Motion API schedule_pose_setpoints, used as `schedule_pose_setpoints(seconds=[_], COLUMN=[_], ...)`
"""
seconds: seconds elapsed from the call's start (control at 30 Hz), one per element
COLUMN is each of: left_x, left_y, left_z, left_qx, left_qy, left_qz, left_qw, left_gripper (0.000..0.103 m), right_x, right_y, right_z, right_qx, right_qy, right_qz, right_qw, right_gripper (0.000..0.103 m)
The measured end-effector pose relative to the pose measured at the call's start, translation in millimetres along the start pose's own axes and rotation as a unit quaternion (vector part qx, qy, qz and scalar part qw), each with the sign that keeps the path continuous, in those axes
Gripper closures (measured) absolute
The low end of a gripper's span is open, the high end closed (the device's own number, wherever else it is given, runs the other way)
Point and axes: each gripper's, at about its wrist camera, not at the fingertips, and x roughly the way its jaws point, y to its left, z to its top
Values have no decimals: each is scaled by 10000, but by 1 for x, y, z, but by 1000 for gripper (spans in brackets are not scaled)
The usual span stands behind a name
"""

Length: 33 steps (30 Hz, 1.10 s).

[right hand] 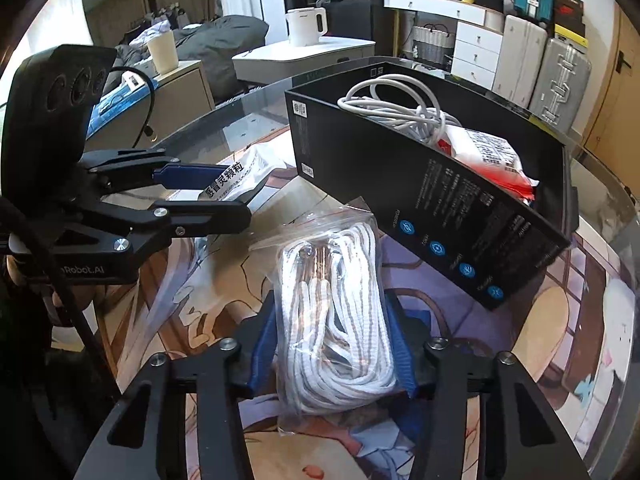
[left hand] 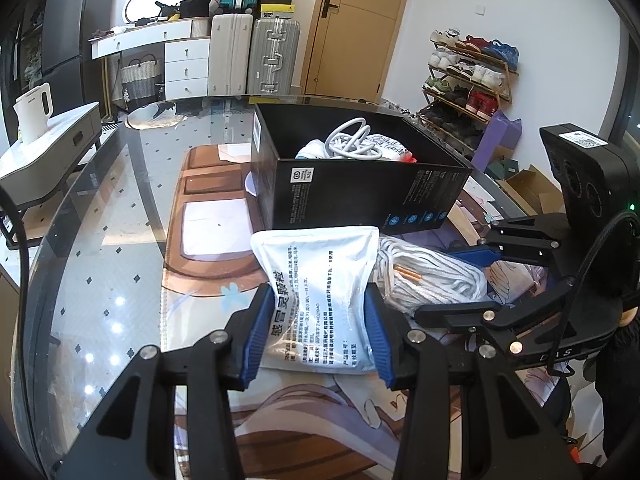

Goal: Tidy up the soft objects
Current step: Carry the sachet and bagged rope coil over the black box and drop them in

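On the illustrated cartoon-print table mat [left hand: 208, 264], just in front of the open black cardboard box [left hand: 360, 196], lie the two soft items being handled. Nearest the left wrist camera is a white foil sachet printed with blue Chinese text [left hand: 320, 292]; the left gripper [left hand: 318, 332] pinches it, a blue ribbed pad pressed against each side edge so that the pouch bulges between them. Just beside it, on the sachet's right, sits a coil of white braided cord sealed in a clear plastic bag [right hand: 340, 320]. The right gripper [right hand: 336, 346] straddles this bag, and both blue pads bear on the bundle's flanks, the plastic crinkled where they meet it. Each gripper appears at the edge of the other's view, the two well apart but angled toward the same patch of mat. Inside the box rest a looped white cable [right hand: 396, 108] and a white-and-red printed packet [right hand: 488, 156]. Beneath the mat extends a round glass tabletop [left hand: 100, 208]. Beyond it stand a white electric kettle [right hand: 306, 26] and upright suitcases [left hand: 256, 56].
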Motion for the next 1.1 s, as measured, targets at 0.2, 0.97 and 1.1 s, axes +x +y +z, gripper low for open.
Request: schedule_pose_setpoints(seconds=[0.2,0.97,1.1], left_x=[-3,-39,-38], left_y=[-1,0,0], left_z=[0,25,34], left_qx=[8,130,134], left_qy=[-33,-519,-589], left_qz=[5,110,162], left_qw=[10000,9985,9980], left_gripper=[59,59,59], right_x=[-10,-93,-100], right_y=[3,0,-6], right_z=[-4,2,11], right_qx=[59,280,418], right_qy=[-151,-1121,-1258], right_qz=[-37,-247,-381], right_qw=[9999,9930,9904], right_gripper=[57,57,57])
